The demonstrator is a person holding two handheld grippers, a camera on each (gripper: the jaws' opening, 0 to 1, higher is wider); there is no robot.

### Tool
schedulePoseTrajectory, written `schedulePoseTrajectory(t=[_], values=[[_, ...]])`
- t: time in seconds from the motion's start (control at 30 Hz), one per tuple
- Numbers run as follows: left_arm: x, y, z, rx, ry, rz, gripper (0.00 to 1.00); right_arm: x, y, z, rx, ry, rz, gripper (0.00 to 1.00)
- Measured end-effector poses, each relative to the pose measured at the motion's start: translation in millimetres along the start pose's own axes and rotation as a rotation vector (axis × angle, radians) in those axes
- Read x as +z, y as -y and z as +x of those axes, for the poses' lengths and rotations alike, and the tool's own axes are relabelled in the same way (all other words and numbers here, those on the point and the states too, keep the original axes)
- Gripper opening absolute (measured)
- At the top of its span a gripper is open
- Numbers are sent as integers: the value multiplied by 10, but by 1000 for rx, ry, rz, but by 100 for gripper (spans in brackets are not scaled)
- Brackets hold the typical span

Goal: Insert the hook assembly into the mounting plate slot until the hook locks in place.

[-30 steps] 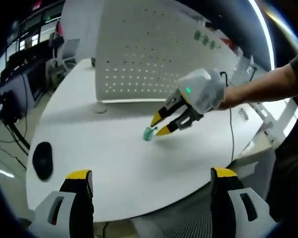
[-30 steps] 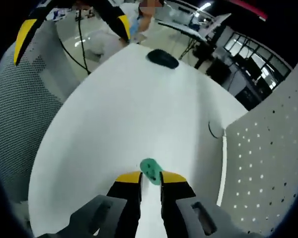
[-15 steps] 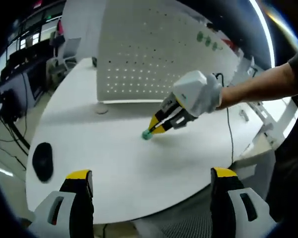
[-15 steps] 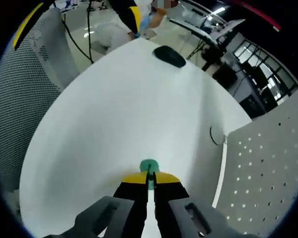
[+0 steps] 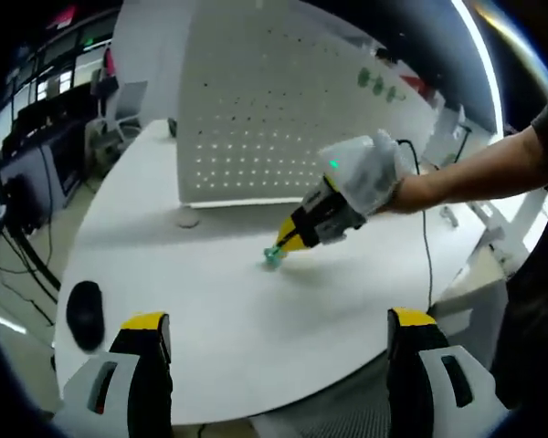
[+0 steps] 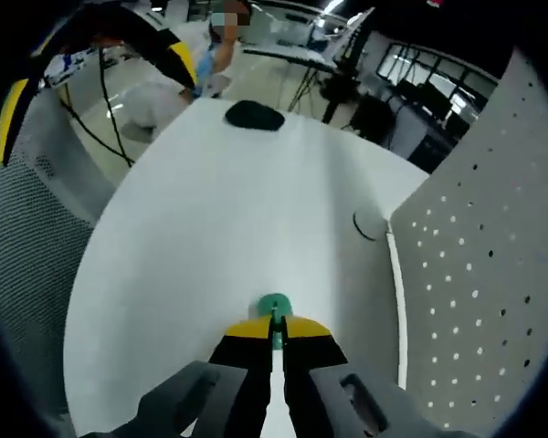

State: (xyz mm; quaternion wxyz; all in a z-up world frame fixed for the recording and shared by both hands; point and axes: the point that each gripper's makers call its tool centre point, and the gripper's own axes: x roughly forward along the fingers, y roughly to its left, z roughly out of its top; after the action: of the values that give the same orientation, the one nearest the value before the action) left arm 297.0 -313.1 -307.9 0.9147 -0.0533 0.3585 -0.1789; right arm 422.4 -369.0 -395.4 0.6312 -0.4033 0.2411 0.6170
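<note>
Round white tabletop [image 5: 256, 310] under a bright ceiling light strip [image 5: 479, 55] — dark-framed windows [image 6: 420, 68] at the far wall, pale glossy floor [image 6: 119, 114] beyond, grey mesh chair back [image 6: 32, 265] beside the table.

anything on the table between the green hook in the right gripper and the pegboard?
Nothing: in the left gripper view, bare white table separates the green hook, held by the right gripper, from the pegboard.

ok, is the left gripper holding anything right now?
No. In the left gripper view, the left gripper has its jaws wide apart over the white table with nothing between them.
</note>
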Motion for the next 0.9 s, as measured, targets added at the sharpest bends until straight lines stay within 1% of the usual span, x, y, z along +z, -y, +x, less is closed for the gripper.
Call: schedulePoseTrajectory(t=[0.23,0.33,0.43,0.47,0.53,0.63,0.67,0.73,0.8,0.83,0.9], values=[[80,59,7,-10,5,26,100,60,130,-150,-43,27,46,0],[152,77,-10,-9,19,31,100,122,184,-244,-64,74,137,0],[197,71,-17,-3,25,40,100,181,244,-357,-87,114,186,0],[224,60,-25,3,31,41,100,218,270,-431,-100,134,200,0],[272,48,-36,8,43,37,100,306,324,-575,-127,192,264,0],[396,44,-50,17,74,34,100,429,417,-825,-172,285,388,0],[430,45,-51,19,81,33,100,475,450,-932,-188,325,448,0],[525,60,-49,18,103,29,100,538,481,-1081,-207,384,519,0],[638,87,-40,11,132,16,100,612,494,-1258,-230,451,579,0],[704,121,-30,1,149,12,100,639,488,-1323,-236,472,591,0],[778,159,-16,-5,162,9,100,685,471,-1475,-259,516,625,0]])
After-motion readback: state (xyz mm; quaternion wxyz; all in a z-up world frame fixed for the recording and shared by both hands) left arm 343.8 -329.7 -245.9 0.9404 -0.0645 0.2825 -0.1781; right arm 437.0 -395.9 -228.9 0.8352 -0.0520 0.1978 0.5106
